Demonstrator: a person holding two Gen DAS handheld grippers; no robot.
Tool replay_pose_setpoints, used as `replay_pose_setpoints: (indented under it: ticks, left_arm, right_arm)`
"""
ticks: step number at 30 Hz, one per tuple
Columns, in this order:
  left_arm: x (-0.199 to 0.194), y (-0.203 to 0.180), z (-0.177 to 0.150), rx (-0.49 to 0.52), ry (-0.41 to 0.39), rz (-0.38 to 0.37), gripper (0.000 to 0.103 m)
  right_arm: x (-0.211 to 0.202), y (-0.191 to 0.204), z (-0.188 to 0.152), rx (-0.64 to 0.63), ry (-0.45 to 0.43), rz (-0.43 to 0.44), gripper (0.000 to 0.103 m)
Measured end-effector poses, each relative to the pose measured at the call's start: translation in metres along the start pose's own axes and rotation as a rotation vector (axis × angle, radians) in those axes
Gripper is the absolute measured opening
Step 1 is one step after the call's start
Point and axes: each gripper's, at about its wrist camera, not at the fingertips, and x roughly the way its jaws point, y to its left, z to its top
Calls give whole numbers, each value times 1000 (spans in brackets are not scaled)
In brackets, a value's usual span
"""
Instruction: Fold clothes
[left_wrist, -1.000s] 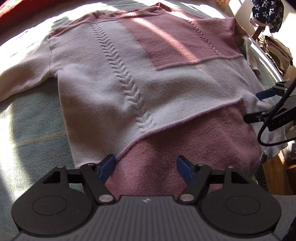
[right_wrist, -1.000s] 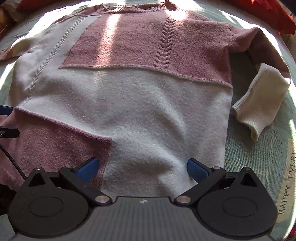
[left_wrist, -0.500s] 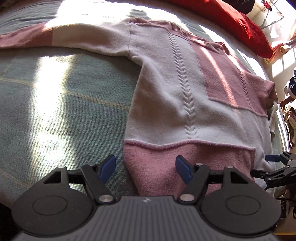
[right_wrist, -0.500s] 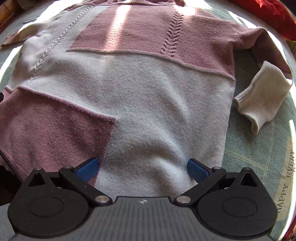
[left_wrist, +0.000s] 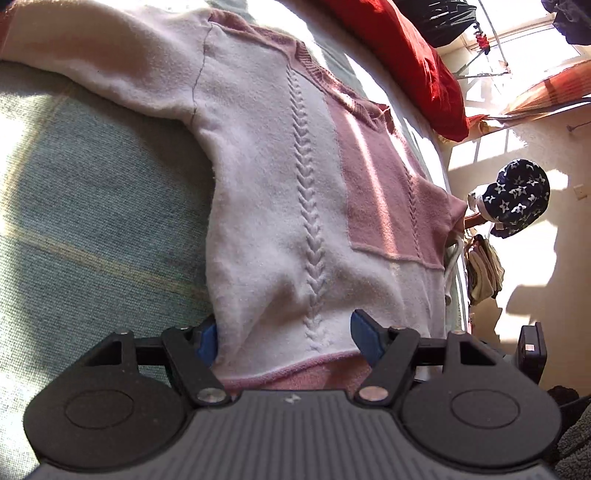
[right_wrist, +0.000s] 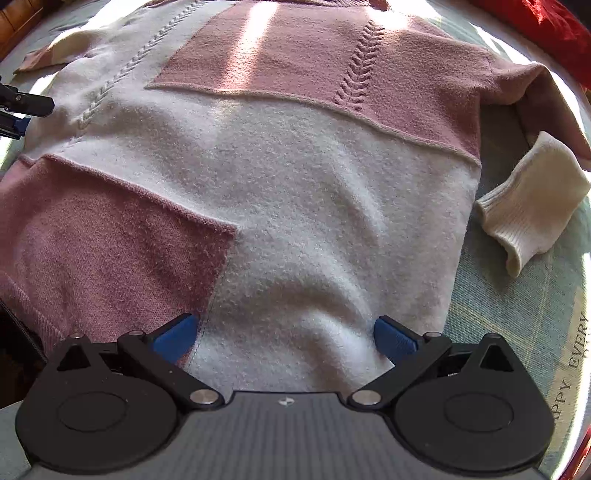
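Sweater (right_wrist: 295, 192) cuff (right_wrist: 528, 221) shows only in right wrist view.

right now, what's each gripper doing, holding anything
left gripper: open, straddling the sweater hem, not gripping.
right gripper: open over the sweater, not gripping.

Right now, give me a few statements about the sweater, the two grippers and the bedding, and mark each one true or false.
1. The sweater lies spread flat, not yet folded. True.
2. The left gripper is shut on the hem. False: its jaws stand open, with the sweater's lower side edge between them.
3. The cream sleeve cuff lies on the green bedspread beside the sweater's body. True.
4. The pillow beyond the sweater's collar is blue. False: it is red.
5. The right gripper holds a bunched sleeve. False: its open jaws straddle the sweater's lower body, near the hem.
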Motion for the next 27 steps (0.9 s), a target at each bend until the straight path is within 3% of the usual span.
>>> replay_pose_setpoints:
  ticks: [5, 9, 12, 16, 19, 21, 22, 24, 27]
  left_arm:
    - [-9, -3, -25, -74, 91, -36, 71]
    - [-9, -9, -36, -135, 97, -119, 71]
    - [-4, -9, -40, -142, 102, -136, 72]
    - [4, -1, -53, -121, 189, -16, 70]
    - [-1, 1, -60, -128, 160, -21, 60]
    - [-6, 2, -61, -129, 121, -21, 39]
    - [-10, 3, -61, -136, 103, -17, 33]
    - [-18, 3, -62, -144, 66, 9, 8]
    - [-33, -2, -61, -131, 35, 105, 5]
  right_arm:
    - [1, 0, 1, -9, 5, 2, 103]
    - [1, -1, 2, -14, 10, 5, 103]
    - [3, -2, 3, -16, 18, 2, 103]
    - [2, -4, 5, -18, 28, 8, 103]
    - [3, -5, 5, -24, 29, 10, 103]
    - [3, -5, 5, -27, 30, 8, 103]
    - [4, -5, 5, -26, 32, 4, 103]
    - [4, -5, 6, -26, 35, -2, 103]
    - [2, -7, 6, -29, 41, -1, 103]
